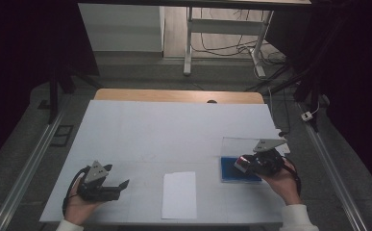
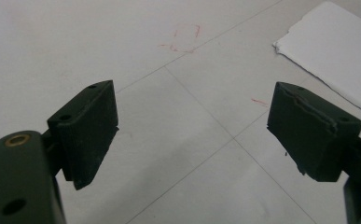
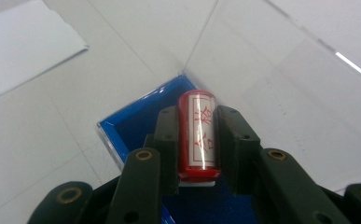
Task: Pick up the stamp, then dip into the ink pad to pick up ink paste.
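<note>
A red stamp [image 3: 197,135] with a white label of red characters sits between the jaws of my right gripper [image 3: 197,126], which is shut on it. The stamp [image 1: 241,164] hangs just over a blue ink pad box [image 1: 231,173] whose clear lid [image 1: 241,144] stands raised behind it. In the right gripper view the blue ink pad box [image 3: 136,123] lies under the stamp and the clear lid [image 3: 271,84] rises behind. My right gripper [image 1: 245,164] is at the table's right. My left gripper [image 1: 121,187] rests open at the front left, nothing between its jaws [image 2: 192,135].
A white sheet of paper [image 1: 179,194] lies at the front middle of the white table cover [image 1: 164,130]. In the left gripper view the paper [image 2: 336,46] is at the upper right, and faint red marks [image 2: 185,39] show on the cover. Desk legs and cables stand beyond the table's far edge.
</note>
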{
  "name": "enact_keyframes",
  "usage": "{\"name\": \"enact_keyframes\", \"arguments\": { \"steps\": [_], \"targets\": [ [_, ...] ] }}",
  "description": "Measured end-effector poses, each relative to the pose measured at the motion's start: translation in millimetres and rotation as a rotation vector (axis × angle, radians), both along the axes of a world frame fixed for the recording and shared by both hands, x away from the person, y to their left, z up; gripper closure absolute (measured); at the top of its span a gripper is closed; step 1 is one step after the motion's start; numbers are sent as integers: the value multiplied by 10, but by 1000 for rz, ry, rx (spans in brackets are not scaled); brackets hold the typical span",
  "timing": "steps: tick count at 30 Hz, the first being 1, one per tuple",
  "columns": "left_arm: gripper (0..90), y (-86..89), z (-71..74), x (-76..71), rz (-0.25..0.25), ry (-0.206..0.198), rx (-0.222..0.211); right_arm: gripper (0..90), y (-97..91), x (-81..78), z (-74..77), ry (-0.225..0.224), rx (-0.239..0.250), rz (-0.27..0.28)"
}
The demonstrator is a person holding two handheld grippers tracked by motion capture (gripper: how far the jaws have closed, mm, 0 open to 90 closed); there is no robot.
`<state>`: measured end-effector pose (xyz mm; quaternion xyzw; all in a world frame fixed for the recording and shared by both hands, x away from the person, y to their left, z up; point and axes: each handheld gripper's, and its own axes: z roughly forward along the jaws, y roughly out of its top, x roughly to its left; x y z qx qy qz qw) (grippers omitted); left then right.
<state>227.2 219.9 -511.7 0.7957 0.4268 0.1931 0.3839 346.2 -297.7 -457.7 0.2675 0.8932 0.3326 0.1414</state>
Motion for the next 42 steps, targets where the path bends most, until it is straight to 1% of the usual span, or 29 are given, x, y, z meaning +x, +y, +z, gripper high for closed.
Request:
{"name": "enact_keyframes", "arguments": {
  "steps": [1, 3, 6, 8, 9, 14, 17, 21, 28, 33, 35, 37, 42],
  "targets": [
    [165, 0, 0, 0, 0, 0, 0, 706, 0, 0, 0, 0, 0, 0],
    [166, 0, 0, -1, 0, 0, 0, 706, -16, -27, 35, -13, 23, -20],
    [166, 2, 0, 0, 0, 0, -1, 706, -41, -42, 77, -19, 47, -48],
    [166, 4, 0, -1, -1, -1, -1, 705, -46, -48, 93, -19, 49, -55],
    [166, 5, -1, 0, -1, 0, 0, 705, -41, -60, 130, -25, 49, -65],
    [167, 20, -6, 4, 3, 1, 0, 705, -13, -74, 204, -31, 44, -78],
    [167, 20, 0, 6, 4, 0, 0, 705, 53, -107, 251, -41, 23, -91],
    [168, 17, -1, 1, 2, -1, 3, 705, 88, -131, 281, -42, 8, -87],
    [168, 17, 0, 5, 2, -2, 3, 705, 117, -130, 279, -42, -3, -99],
    [169, 19, 0, 5, 4, -2, 4, 705, 118, -103, 232, -34, -20, -106],
    [170, 14, 4, 2, -3, -3, 4, 705, 126, -94, 210, -27, -33, -116],
    [171, 8, 5, 2, -5, -3, 5, 705, 127, -91, 203, -27, -33, -121],
    [172, -1, -4, 9, -9, 0, 9, 705, 139, -67, 144, -13, -53, -143]
  ]
}}
